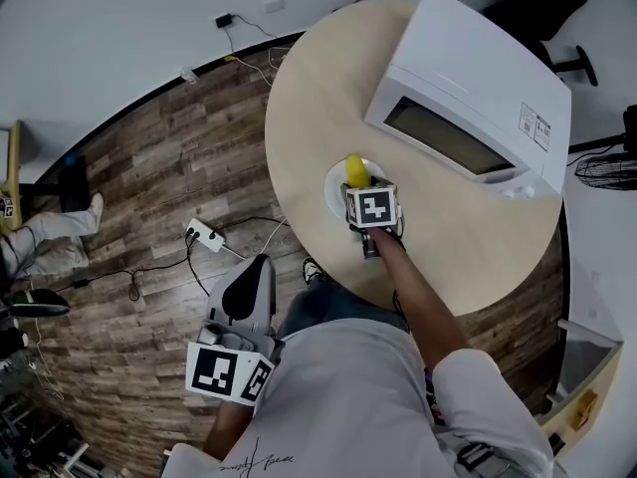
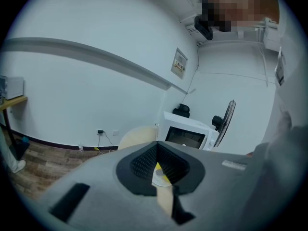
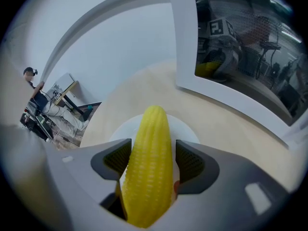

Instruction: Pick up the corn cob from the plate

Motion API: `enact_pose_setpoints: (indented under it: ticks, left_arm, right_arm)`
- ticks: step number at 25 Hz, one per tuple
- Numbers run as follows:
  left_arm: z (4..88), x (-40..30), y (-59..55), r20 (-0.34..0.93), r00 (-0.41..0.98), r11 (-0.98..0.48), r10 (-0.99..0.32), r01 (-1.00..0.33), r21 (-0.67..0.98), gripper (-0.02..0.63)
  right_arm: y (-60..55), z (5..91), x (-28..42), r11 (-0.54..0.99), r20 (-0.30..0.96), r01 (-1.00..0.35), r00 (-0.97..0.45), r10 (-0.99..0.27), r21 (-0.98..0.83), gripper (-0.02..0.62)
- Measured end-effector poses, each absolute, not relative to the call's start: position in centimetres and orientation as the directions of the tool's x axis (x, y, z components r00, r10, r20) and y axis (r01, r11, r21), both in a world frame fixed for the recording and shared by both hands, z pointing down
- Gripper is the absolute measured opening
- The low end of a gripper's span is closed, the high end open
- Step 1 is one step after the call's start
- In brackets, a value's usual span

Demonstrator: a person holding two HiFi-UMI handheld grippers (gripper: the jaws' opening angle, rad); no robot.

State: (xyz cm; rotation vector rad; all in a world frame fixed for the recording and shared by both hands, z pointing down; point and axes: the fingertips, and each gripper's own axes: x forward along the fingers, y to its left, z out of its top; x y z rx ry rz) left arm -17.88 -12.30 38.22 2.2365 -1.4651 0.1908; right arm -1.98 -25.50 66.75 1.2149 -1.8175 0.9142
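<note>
Corn cob (image 3: 149,167) on plate (image 3: 188,129), near microwave (image 3: 240,47)

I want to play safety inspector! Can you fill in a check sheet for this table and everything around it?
Surface: round, pale wooden table.
Job's things: yellow corn cob on a white plate.
Clutter: white microwave on the table, door shut.
Grippers: right tongs open, straddling the corn cob, pads not pressing; left tongs shut, empty, off the table's edge.
Cables: power strip and cords on the floor; black plug by the wall.
Surroundings: wood floor, white walls, standing fan.
</note>
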Motion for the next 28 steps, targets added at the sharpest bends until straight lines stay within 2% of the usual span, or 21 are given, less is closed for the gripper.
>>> enact_pose_setpoints:
  ticks: [6, 28]
  left_arm:
    - [37.7, -18.7, -12.7, 0.330, 0.405, -0.311, -0.853, -0.901, 0.303, -0.009]
    - [36.8, -21.0, -12.9, 0.286, 0.368, -0.276, -0.885, -0.908, 0.315, -0.009]
  right_arm:
    - [-25.8, 66.7, -1.7, 0.283, 0.881, -0.950, -0.246, -0.405, -0.135, 0.272]
    - [-24.8, 66.1, -2.0, 0.305, 0.882, -0.936, -0.287, -0.373, -0.176, 0.268]
